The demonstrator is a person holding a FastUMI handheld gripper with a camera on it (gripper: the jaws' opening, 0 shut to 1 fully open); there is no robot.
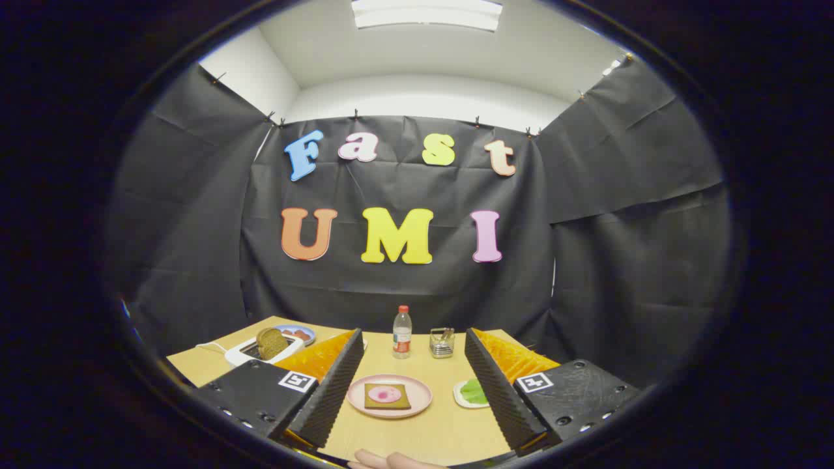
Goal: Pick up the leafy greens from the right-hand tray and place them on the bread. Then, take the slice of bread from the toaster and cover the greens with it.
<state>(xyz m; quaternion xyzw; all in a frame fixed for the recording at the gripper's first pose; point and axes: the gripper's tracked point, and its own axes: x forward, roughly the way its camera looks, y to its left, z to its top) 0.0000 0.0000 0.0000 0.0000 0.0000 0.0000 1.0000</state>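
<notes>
Matt wooden table (417,433), glossy plate (422,394)

Colours across the light wooden table (417,433)
Pink plate (420,400) under brown bread (387,396) with pink slice; green leafy greens (474,391) on white tray (460,395); white toaster (238,355); clear bottle (402,333), red cap and label

Black cloth (404,286), wrinkled and pinned along its top edge, hangs across the far and side walls of a booth. Above it are white walls (423,98) and a bright ceiling light panel (427,13). A light wooden table (423,430) stands near.
</notes>
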